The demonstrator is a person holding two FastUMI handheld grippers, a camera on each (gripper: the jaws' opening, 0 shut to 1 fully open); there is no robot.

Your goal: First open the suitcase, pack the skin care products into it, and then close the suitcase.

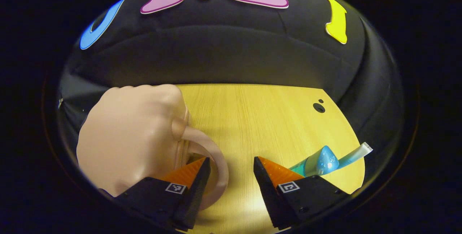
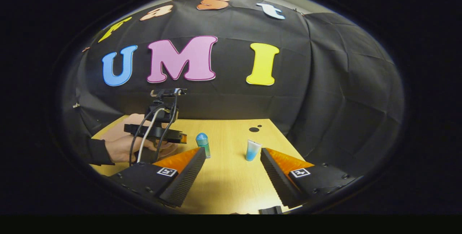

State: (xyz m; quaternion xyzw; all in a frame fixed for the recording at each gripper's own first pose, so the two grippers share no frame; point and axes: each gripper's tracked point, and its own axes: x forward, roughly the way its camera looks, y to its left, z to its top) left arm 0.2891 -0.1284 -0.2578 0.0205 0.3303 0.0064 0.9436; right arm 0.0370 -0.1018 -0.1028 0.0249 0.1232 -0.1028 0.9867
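**Handle grab could tip the closed case**

We judge the risk thus: the left tool (image 1: 231, 171), released, has one finger beside the handle (image 1: 216, 162) of the pink suitcase (image 1: 133, 136) near the tabletop's (image 1: 252, 118) left edge; a shallow bite could slip or drag the case. Our right tool (image 2: 232, 160) hovers released, level, facing the bottle (image 2: 202, 142) and tube (image 2: 252, 150) standing mid-tabletop.
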